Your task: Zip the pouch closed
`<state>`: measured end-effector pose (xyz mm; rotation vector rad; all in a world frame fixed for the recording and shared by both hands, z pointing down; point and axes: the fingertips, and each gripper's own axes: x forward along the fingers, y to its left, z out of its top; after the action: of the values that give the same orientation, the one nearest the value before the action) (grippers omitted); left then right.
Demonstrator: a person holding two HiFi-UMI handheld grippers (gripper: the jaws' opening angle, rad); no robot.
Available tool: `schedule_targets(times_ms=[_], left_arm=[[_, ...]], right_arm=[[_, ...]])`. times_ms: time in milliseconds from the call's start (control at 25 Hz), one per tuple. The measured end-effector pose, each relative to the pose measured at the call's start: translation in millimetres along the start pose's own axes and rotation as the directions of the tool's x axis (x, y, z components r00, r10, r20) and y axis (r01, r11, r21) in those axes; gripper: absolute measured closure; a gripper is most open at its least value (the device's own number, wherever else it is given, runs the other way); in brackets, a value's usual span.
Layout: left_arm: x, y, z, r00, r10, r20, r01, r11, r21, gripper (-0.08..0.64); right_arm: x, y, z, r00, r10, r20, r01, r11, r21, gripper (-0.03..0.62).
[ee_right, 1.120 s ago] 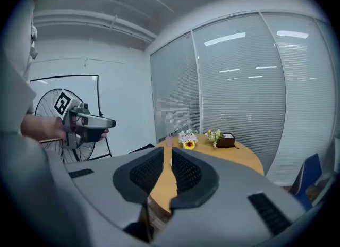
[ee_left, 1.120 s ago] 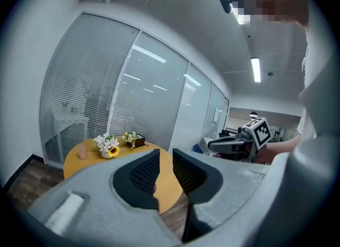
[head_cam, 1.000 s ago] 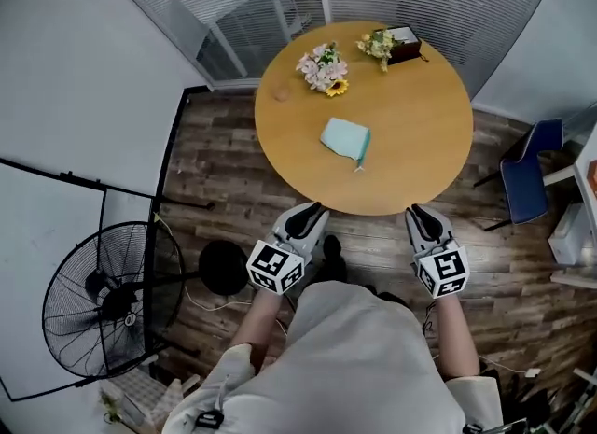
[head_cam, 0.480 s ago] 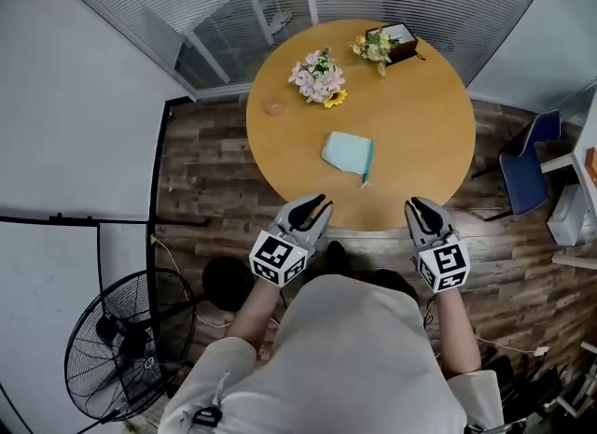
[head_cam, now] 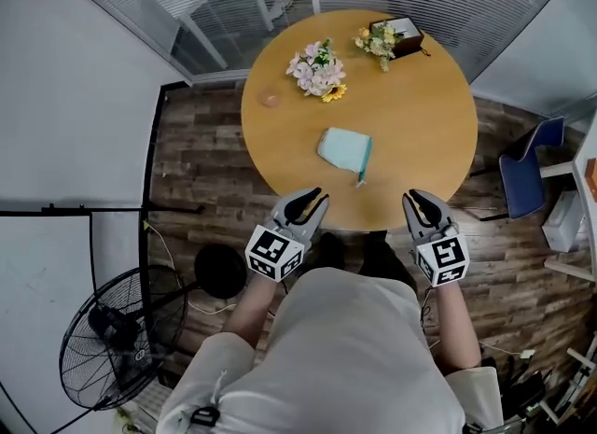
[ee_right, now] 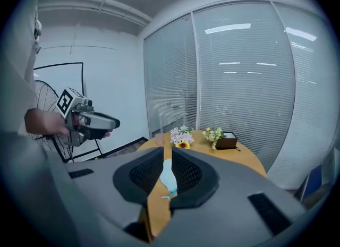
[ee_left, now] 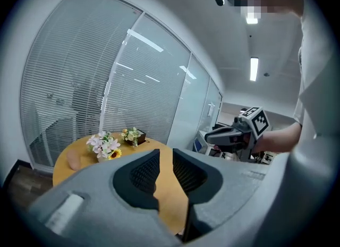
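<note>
A light blue pouch [head_cam: 343, 149] lies flat near the middle of the round wooden table [head_cam: 420, 124], its zipper pull [head_cam: 360, 181] pointing toward me. In the right gripper view the pouch [ee_right: 168, 179] shows through the narrow slit between the jaws. My left gripper [head_cam: 315, 197] hovers at the table's near edge, short of the pouch, jaws nearly together and holding nothing. My right gripper [head_cam: 412, 197] hovers to the right at the same edge, also shut and holding nothing. In the left gripper view the left gripper [ee_left: 166, 158] faces the table, and the pouch is hidden behind its jaws.
A pink and white flower bunch [head_cam: 317, 66] and a smaller bouquet by a dark box [head_cam: 392, 38] stand at the table's far side, with a small pinkish object [head_cam: 270, 99] at the left rim. A floor fan [head_cam: 112, 329] stands left, a blue chair [head_cam: 527, 175] right.
Both grippers have come a little closer to the table's near edge and sit higher in the view. The pouch has not moved.
</note>
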<state>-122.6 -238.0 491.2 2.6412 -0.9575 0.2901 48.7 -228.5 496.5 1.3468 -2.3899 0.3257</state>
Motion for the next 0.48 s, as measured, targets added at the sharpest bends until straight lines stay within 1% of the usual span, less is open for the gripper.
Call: schedule_targets(times_ms=[240, 480], left_arm=[[24.2, -6.1, -8.3, 0.997, 0.075, 0.004, -0.075, 0.996, -0.046, 0.488], [49.4, -1.2, -21.3, 0.985, 0.175, -0.009, -0.175, 0.978, -0.117, 0.488]], right_arm=[[22.3, -22.8, -11.2, 0.993, 0.114, -0.032, -0.114, 0.993, -0.019, 0.545], [50.1, -48.9, -21.6, 0.972, 0.223, -0.077, -0.226, 0.973, -0.034, 0.545]])
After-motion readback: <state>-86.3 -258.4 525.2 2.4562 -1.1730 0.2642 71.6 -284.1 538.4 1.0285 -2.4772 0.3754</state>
